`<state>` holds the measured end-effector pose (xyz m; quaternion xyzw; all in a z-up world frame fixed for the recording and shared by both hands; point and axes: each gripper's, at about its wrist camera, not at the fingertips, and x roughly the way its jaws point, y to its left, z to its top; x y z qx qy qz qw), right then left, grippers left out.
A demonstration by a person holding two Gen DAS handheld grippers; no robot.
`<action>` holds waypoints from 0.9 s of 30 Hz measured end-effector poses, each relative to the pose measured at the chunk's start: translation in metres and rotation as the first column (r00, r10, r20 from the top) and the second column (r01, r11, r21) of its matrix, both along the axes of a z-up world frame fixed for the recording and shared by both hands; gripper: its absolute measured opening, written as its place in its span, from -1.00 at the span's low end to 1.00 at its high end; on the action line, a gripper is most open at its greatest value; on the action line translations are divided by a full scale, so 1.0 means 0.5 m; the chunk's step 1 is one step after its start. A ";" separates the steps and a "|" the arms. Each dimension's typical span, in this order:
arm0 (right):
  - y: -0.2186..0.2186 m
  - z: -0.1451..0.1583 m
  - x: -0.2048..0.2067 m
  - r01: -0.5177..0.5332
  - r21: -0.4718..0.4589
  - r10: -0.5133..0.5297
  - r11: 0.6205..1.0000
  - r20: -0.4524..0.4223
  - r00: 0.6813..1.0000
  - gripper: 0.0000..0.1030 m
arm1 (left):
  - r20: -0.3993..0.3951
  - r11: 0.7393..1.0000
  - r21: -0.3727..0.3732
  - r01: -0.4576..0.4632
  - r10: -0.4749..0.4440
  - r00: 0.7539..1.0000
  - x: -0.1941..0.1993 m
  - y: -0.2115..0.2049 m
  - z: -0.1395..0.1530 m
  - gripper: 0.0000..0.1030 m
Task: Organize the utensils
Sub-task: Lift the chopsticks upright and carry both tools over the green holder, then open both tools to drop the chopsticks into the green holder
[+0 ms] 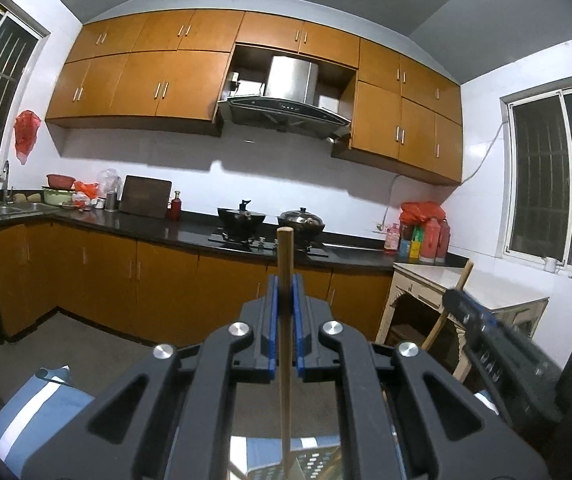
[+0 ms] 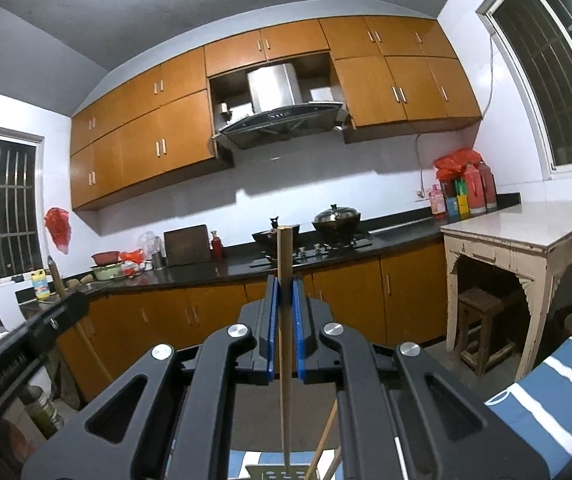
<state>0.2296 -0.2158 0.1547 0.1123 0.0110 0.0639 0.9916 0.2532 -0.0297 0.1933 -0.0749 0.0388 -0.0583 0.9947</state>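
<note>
Right now your left gripper [image 1: 285, 292] has its blue pads pinched on a single wooden chopstick [image 1: 285, 320], which stands upright between them; its blunt top rises just above the fingertips and its lower end runs down out of the bottom of the left wrist view. Your right gripper [image 2: 285, 294] does the same with a second wooden chopstick [image 2: 284, 320], clamped tight and upright, its square top poking up in front of the gas stove [image 2: 317, 250]. Both grippers point level toward the kitchen counter [image 1: 158, 228], well apart from it.

In the left wrist view you can see your right gripper at the right edge, with its chopstick slanting across the white-topped side table [image 1: 465, 280]. In the right wrist view your left gripper shows at the left edge, near the sink corner.

Below the right gripper a perforated metal piece [image 2: 278, 473] sits at the bottom edge; what it is cannot be told. A blue-and-white striped cloth [image 2: 541, 408] lies at the lower right. On the stove stand a black wok [image 2: 276, 236] and a lidded pot [image 2: 335, 218].
</note>
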 end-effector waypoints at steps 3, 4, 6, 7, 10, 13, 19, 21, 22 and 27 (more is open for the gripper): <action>-0.001 -0.024 0.006 -0.007 0.013 0.007 1.000 -0.027 1.000 -0.85 | 0.009 1.000 0.017 -0.012 0.011 1.000 0.020 -0.012 -0.008 -0.85; 0.000 -0.031 0.006 -0.007 0.013 0.007 1.000 -0.034 0.999 -0.85 | 0.006 1.000 0.019 -0.013 0.013 1.000 0.027 -0.012 -0.011 -0.85; 0.000 -0.041 0.005 -0.011 0.014 0.011 1.000 -0.045 0.999 -0.84 | -0.008 1.000 0.019 -0.014 0.014 1.000 0.035 -0.018 -0.024 -0.85; 0.000 -0.045 0.004 -0.012 0.014 0.012 1.000 -0.051 0.999 -0.84 | -0.013 1.000 0.019 -0.015 0.015 1.000 0.037 -0.019 -0.030 -0.85; 0.001 -0.052 0.008 -0.014 0.019 0.015 1.000 -0.065 0.998 -0.84 | -0.030 1.000 0.024 -0.014 0.015 0.999 0.053 -0.021 -0.041 -0.85; 0.001 -0.065 0.015 -0.016 0.029 0.018 0.999 -0.084 0.996 -0.84 | -0.048 0.999 0.029 -0.012 0.014 0.999 0.064 -0.022 -0.055 -0.85; 0.009 -0.088 0.030 -0.022 0.024 0.024 0.999 -0.121 0.992 -0.84 | -0.077 0.999 0.043 -0.009 0.012 0.997 0.083 -0.024 -0.085 -0.85; 0.011 -0.094 0.030 -0.026 0.018 0.028 0.999 -0.131 0.991 -0.84 | -0.088 0.999 0.042 -0.008 0.012 0.996 0.086 -0.022 -0.092 -0.85; 0.011 -0.099 0.029 -0.030 0.016 0.032 0.999 -0.137 0.990 -0.84 | -0.097 0.999 0.042 -0.007 0.011 0.995 0.089 -0.021 -0.096 -0.85; 0.009 -0.103 0.024 -0.050 0.019 0.052 0.999 -0.159 0.986 -0.74 | -0.130 0.999 0.044 -0.009 0.015 0.991 0.088 -0.012 -0.109 -0.70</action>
